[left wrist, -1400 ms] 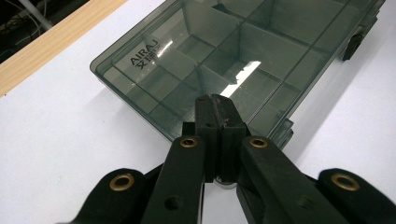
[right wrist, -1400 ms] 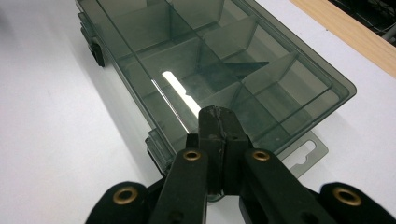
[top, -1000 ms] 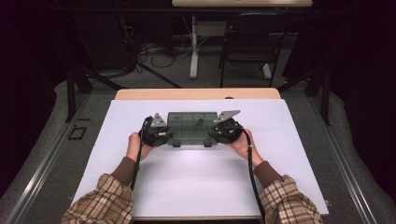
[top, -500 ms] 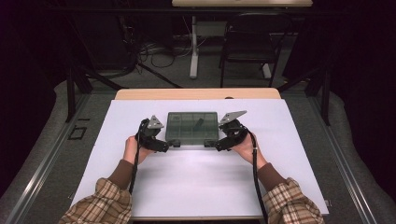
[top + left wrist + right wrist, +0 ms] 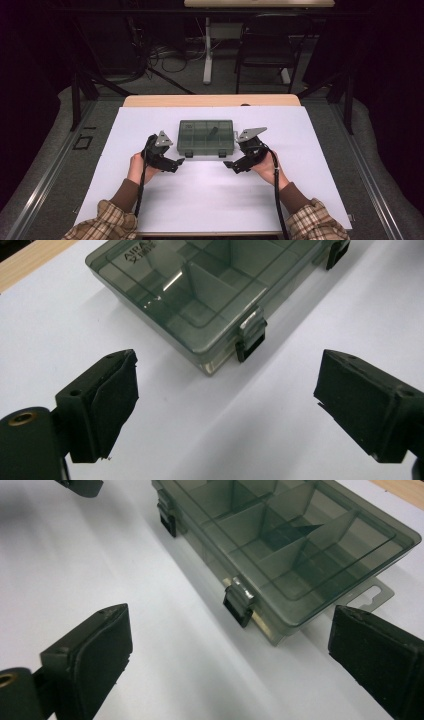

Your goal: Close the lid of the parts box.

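Both tongs released, compartment box lying just ahead of them on the bench

Nearest the person, the left tongs (image 5: 176, 163) and right tongs (image 5: 229, 165) sit wide open with nothing between their pads, their jaws having just been opening. Just beyond and between them lies the smoky compartment box (image 5: 206, 137), lid shut, long axis running across the white bench (image 5: 300, 150). Its left latch (image 5: 251, 340) and right latch (image 5: 239, 604) each face one gripper (both look about equally near), so either hand could reach forward to a clasp.
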`<state>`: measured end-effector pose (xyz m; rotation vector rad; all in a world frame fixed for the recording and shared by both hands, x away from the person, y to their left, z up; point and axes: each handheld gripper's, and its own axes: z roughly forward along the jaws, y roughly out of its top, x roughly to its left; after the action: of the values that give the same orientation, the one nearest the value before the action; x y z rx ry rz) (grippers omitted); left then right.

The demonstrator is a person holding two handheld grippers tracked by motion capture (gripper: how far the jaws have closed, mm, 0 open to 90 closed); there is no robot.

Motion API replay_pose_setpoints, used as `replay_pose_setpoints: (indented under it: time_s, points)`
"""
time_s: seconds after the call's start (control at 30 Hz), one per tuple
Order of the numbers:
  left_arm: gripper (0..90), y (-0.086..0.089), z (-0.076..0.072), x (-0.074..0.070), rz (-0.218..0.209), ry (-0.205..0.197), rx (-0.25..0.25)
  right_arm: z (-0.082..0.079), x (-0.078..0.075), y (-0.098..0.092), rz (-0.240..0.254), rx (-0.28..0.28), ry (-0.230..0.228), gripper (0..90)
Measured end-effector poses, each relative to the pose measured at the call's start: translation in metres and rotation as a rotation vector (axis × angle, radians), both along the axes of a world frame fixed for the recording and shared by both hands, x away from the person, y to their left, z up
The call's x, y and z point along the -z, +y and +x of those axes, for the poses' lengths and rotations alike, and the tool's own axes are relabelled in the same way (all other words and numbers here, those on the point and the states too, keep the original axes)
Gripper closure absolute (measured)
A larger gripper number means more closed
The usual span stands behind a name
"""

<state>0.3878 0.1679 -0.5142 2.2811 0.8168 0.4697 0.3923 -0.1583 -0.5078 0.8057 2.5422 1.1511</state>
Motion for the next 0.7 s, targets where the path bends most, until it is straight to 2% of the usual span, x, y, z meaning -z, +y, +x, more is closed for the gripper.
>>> replay_pose_setpoints:
  time_s: [0.17,0.33,0.47,0.7]
  points:
    - [7.4,0.002,-0.009,0.002,0.012,0.001,0.001,-0.009,0.000,-0.003,-0.011,0.000,-0.011,1.4]
    - [5.2,0.003,-0.019,0.004,0.033,-0.003,0.004,-0.014,0.004,-0.008,-0.017,0.009,-0.002,0.0]
    - [2.5,0.006,-0.027,0.007,0.043,-0.005,-0.001,-0.020,0.008,-0.012,-0.022,-0.010,0.000,0.0]
    - [0.3,0.011,-0.037,0.010,0.045,0.007,-0.003,-0.033,0.010,-0.021,-0.019,-0.007,-0.008,0.0]
